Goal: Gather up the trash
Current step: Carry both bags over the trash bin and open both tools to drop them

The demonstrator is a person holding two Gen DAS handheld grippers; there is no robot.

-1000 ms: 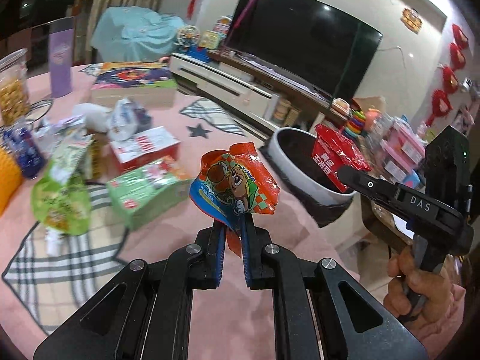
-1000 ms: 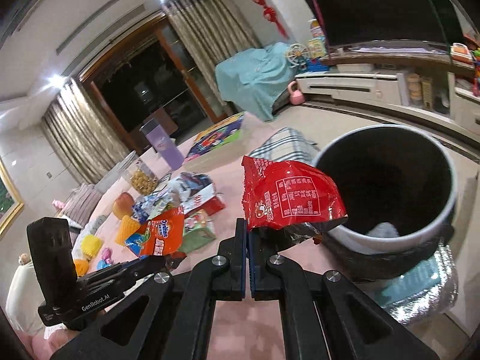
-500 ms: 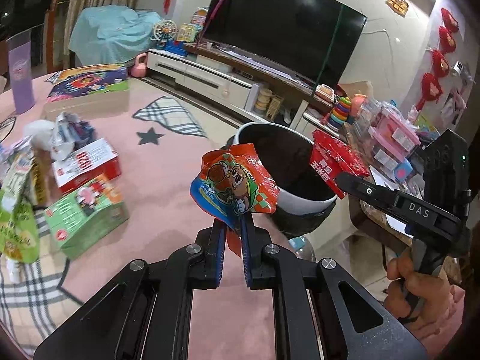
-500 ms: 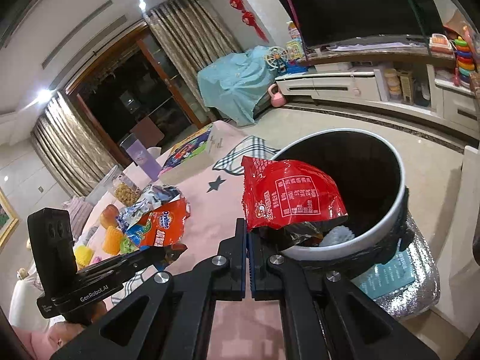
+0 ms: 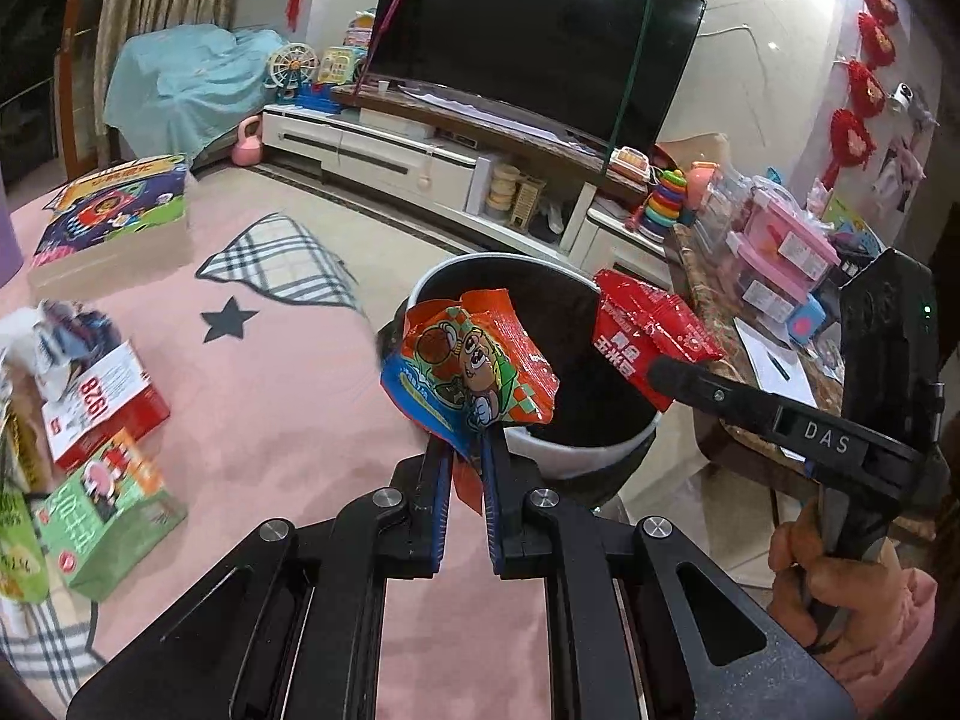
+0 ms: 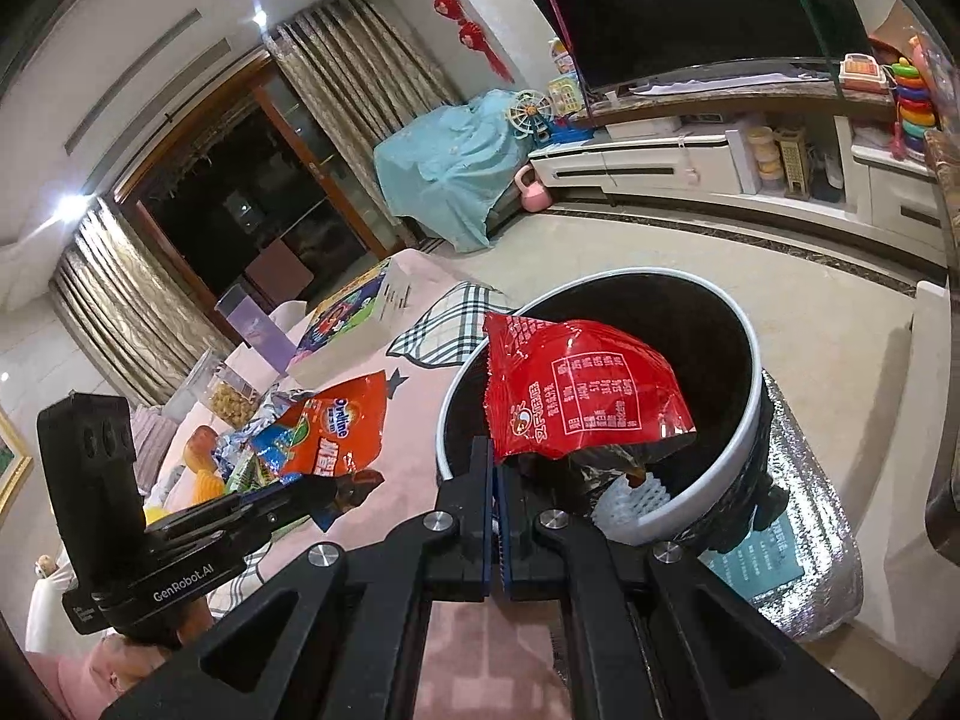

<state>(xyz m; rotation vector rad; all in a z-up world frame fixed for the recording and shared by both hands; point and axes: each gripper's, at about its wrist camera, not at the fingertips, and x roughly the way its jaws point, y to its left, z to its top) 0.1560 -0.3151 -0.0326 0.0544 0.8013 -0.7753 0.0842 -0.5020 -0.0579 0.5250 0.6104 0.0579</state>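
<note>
Since the earlier frames, both tools are carrying their wrappers from over the pink tabletop toward the trash bin, which is now filling the centre of both views instead of sitting at the right.

In the left wrist view, the left tool is clamping the lower edge of an orange and blue cartoon snack wrapper; the wrapper is standing upright at frame centre, overlapping the near left rim of the bin. The right tool is entering from the right of the frame, gripped by a hand at lower right, and is pinching a red wrapper over the bin's right rim.

In the right wrist view, the right tool is closed on the bottom corner of the red wrapper, which is hanging at frame centre in front of the bin's dark opening. The left tool is reaching in from the lower left, holding its orange wrapper beside the bin's left rim.

Boxes and other packets are lying on the tabletop at the left of the left wrist view.
</note>
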